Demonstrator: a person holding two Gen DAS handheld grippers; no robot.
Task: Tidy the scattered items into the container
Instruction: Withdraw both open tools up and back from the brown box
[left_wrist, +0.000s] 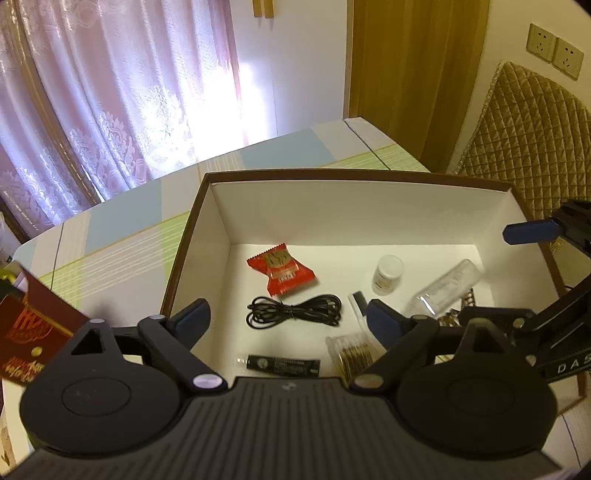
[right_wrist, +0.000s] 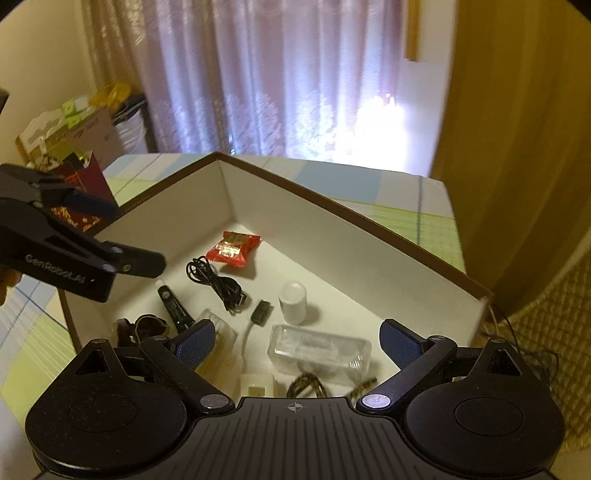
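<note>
Checked tablecloth; battery lies crosswise in box.

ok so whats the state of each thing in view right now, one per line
left tool: open, empty, over the box
right tool: open, empty, over the box
box: lidless, items inside
red snack packet: sealed, flat on box floor
black cable: coiled, tied at the middle
clear bottle: lying on its side
white bottle: capped
</note>
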